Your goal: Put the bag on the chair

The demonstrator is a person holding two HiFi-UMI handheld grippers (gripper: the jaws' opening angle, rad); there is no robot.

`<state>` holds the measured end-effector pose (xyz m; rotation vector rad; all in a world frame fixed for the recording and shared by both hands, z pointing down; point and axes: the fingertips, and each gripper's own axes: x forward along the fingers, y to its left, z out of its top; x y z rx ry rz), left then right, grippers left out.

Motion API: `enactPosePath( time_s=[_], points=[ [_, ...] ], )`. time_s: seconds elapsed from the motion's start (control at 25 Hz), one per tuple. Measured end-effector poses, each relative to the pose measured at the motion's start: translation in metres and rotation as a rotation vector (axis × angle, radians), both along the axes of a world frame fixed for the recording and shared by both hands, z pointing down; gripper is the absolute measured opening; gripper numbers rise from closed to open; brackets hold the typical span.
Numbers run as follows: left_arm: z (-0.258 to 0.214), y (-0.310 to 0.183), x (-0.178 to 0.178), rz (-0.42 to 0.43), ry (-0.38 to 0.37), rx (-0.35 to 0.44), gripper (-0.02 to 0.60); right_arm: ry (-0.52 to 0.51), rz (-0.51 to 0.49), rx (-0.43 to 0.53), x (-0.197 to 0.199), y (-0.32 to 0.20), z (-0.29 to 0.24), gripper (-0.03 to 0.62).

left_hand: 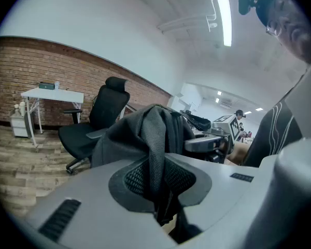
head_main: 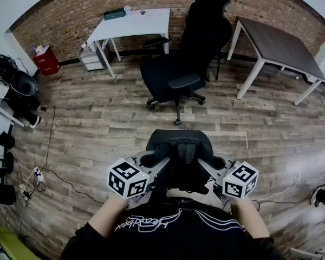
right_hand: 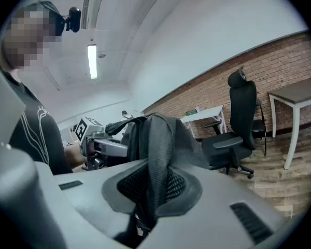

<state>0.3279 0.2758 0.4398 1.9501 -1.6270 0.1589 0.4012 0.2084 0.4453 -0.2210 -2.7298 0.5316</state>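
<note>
Your torso and the two marker cubes covered the lower part of the black backpack (head_main: 179,150) in the head view, so its bottom could not be made out. In both gripper views the fabric filled the gap between the jaws and hid the fingertips.

The left gripper (head_main: 161,166) was clamped on a mesh strap of the backpack, jaws nearly together. The right gripper (head_main: 206,169) was pinched the same way on the strap at the other side. You held the backpack up between the two grippers, close in front of your body, above the wooden floor (head_main: 97,123). It was well apart from the black office chair (head_main: 173,75).

The chair stood ahead of you, between a white desk (head_main: 132,23) and a dark table (head_main: 281,45) with white legs. Open floor ran from the backpack to the chair's wheeled base. Cables (head_main: 49,167) trailed over the boards at the left, near dark equipment cut off by the picture's edge. Another cable (head_main: 281,191) lay at the right.
</note>
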Motion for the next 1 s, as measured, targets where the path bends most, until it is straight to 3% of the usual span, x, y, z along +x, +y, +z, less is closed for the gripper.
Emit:
enactPosePath(
  time_s=[0.52,1.0],
  points=[
    [0.038,-0.029,-0.076,0.035,0.059,-0.051,0.071,0.092,0.036,-0.026,-0.072,-0.023,0.03,0.034],
    [0.051,-0.037,-0.179,0.062,0.077,-0.063,0.071,0.121,0.041,-0.021,-0.175,-0.03,0.039,0.034]
  ],
)
